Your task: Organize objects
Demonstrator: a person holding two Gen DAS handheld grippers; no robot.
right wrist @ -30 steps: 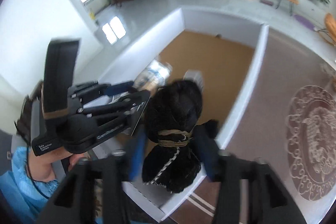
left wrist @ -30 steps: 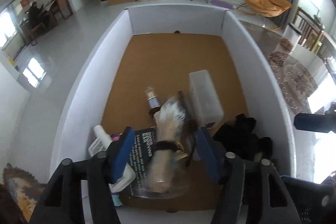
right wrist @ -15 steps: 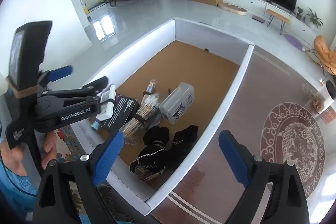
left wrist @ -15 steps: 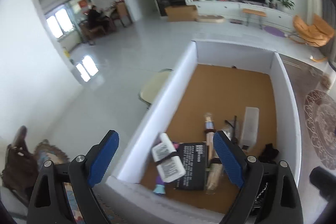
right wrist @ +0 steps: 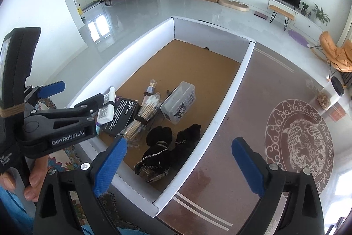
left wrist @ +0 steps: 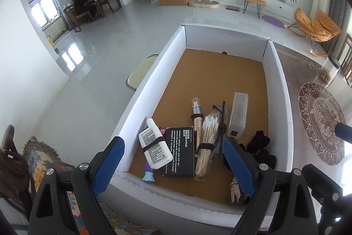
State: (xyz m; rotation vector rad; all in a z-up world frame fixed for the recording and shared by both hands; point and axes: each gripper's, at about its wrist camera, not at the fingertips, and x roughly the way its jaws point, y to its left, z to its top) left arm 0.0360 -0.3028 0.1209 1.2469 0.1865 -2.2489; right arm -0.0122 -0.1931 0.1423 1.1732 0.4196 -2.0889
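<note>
Left wrist view: the left tool [left wrist: 173, 164] hangs above the near end of the white box [left wrist: 151, 72], its blue pads spread wide with nothing between them. A second ago those pads were closed around the cotton swab bundle [left wrist: 208, 140]; now the bundle lies on the brown floor of the box, just right of the black carton [left wrist: 179, 151] and close beside the slim cosmetic tube [left wrist: 197, 118]. The white bottle [left wrist: 155, 148] leans over the carton's left edge, and the clear plastic case [left wrist: 238, 117] sits further right. The view has pulled back and up, so the whole row at the near end shows at once.

Right wrist view: the right tool [right wrist: 179, 163] has also let go. Its jaws are opening, with nothing between them; the black pouch [right wrist: 164, 151] it carried a second ago now rests in the near right corner of the box, beside the right wall and just short of the clear case. The left tool shows at the left edge, held in a hand [right wrist: 33, 180].

Both items look delivered, and the things lie side by side at the near end. The far half of the box floor stays bare, so the sorting seems well advanced, and each tool is free for whatever remains.
</note>
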